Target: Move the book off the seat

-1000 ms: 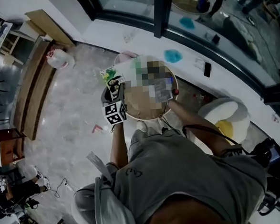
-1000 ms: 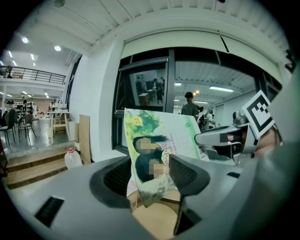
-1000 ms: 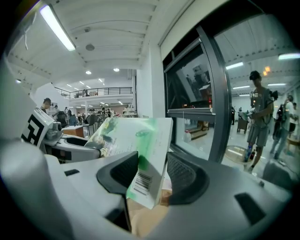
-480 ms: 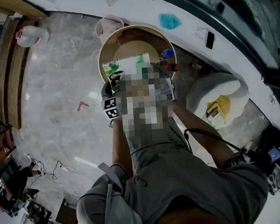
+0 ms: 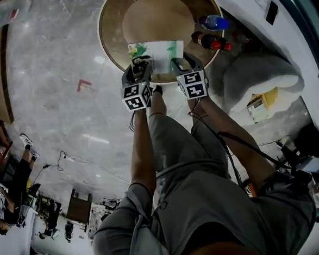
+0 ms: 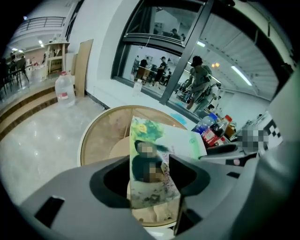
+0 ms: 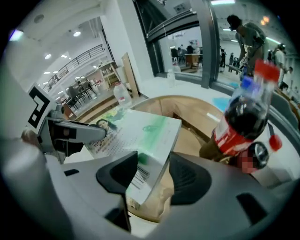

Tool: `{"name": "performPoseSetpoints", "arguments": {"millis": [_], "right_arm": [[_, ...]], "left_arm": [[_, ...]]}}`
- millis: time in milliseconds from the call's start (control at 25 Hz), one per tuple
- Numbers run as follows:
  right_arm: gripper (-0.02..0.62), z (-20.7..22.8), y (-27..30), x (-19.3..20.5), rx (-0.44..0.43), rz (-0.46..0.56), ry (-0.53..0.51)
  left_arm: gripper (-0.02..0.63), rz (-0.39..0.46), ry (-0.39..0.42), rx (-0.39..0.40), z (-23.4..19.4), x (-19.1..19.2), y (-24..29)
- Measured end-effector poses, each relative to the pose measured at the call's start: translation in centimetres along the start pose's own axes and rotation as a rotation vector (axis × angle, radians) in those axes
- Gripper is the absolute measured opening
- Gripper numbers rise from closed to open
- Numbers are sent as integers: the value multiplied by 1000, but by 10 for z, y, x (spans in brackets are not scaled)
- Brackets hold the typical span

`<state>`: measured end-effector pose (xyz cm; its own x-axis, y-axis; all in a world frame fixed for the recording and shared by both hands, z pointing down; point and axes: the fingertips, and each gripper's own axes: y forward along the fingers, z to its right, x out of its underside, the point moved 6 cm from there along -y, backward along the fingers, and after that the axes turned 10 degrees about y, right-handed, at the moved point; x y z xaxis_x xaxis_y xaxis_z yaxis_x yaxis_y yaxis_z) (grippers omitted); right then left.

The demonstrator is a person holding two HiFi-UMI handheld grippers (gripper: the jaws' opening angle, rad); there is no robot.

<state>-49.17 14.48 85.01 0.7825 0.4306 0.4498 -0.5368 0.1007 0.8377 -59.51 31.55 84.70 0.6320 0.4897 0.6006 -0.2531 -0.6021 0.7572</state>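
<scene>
A thin book (image 5: 155,52) with a green and white cover hangs over the front rim of a round wooden seat (image 5: 112,32) with a beige cushion (image 5: 157,15). My left gripper (image 5: 139,75) is shut on the book's near left corner. My right gripper (image 5: 178,68) is shut on its near right edge, by the barcode. In the left gripper view the book (image 6: 152,159) stands between the jaws of the left gripper (image 6: 149,182), above the seat (image 6: 101,140). In the right gripper view the book (image 7: 140,133) lies tilted between the jaws of the right gripper (image 7: 152,176).
Two bottles stand at the seat's right: a blue-capped one (image 5: 213,23) and a cola bottle (image 5: 210,41), close to my right gripper. A white beanbag (image 5: 259,73) with a yellow box (image 5: 260,106) lies further right. A water jug (image 6: 64,88) stands by the wooden steps. Glass wall behind.
Both grippers have come down together with the book, from close under the head camera to just above the seat's front rim. The grip on the book looks unchanged.
</scene>
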Motion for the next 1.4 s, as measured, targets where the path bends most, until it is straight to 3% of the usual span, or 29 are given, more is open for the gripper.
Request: {"name": "performPoseSetpoints", "arguments": {"millis": [160, 360, 840, 1080, 1400], "right_arm": [[210, 31, 38, 21, 45, -56, 0], [210, 19, 39, 11, 31, -33, -76], [210, -19, 18, -31, -20, 68, -134], [209, -48, -37, -101, -49, 219, -167], [207, -92, -160, -259, -82, 538, -123]], "left_arm": [[247, -63, 41, -1, -5, 21, 42], [247, -42, 26, -138, -24, 18, 25], [247, 32, 94, -116, -17, -3, 0], [247, 170, 115, -141, -7, -69, -38], [247, 441, 176, -193, 9, -231, -133]]}}
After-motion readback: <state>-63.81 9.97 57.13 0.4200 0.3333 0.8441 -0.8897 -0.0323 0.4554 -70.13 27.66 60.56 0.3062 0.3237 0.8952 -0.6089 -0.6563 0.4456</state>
